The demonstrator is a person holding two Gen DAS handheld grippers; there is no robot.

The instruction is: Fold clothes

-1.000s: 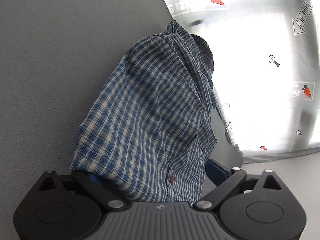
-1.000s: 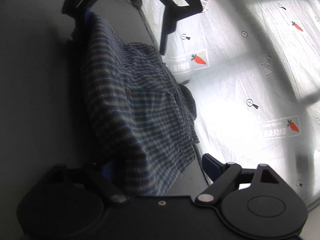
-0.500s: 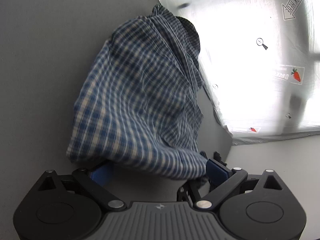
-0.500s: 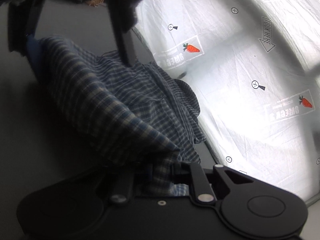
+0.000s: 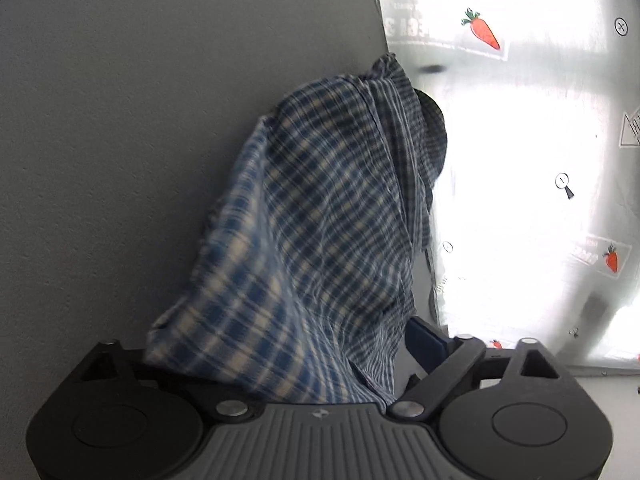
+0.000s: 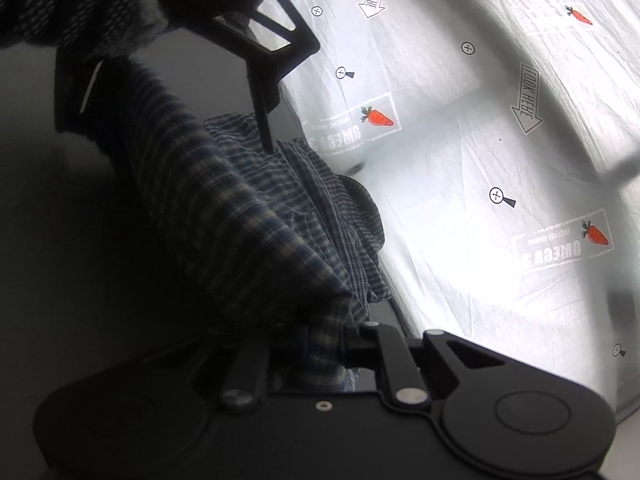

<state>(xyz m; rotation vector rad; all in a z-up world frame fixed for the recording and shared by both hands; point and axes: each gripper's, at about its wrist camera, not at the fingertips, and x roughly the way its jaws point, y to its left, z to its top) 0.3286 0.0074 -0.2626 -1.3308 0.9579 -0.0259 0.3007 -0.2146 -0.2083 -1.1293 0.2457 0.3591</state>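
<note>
A blue and white checked shirt (image 5: 328, 208) lies bunched on the grey table, stretched between the two grippers. My left gripper (image 5: 292, 340) stands open. The cloth drapes over and hides its left finger, and its blue right pad (image 5: 424, 344) is bare. The right wrist view shows the same shirt (image 6: 248, 208) running up from my right gripper (image 6: 324, 340). That gripper is shut on the shirt's near edge. The left gripper (image 6: 172, 112) appears at the top of this view, fingers spread, with the shirt's far edge hanging from one finger.
The grey table top (image 5: 120, 120) extends left of the shirt. A white sheet (image 6: 480, 160) printed with carrots and arrows covers the floor to the right, below the table edge. A dark patterned sleeve (image 6: 60, 4) fills the top left corner.
My right gripper has gone from open to shut on the shirt's edge and has lifted it. The left gripper now sits closer to the right one, and the shirt has bunched up between them.
</note>
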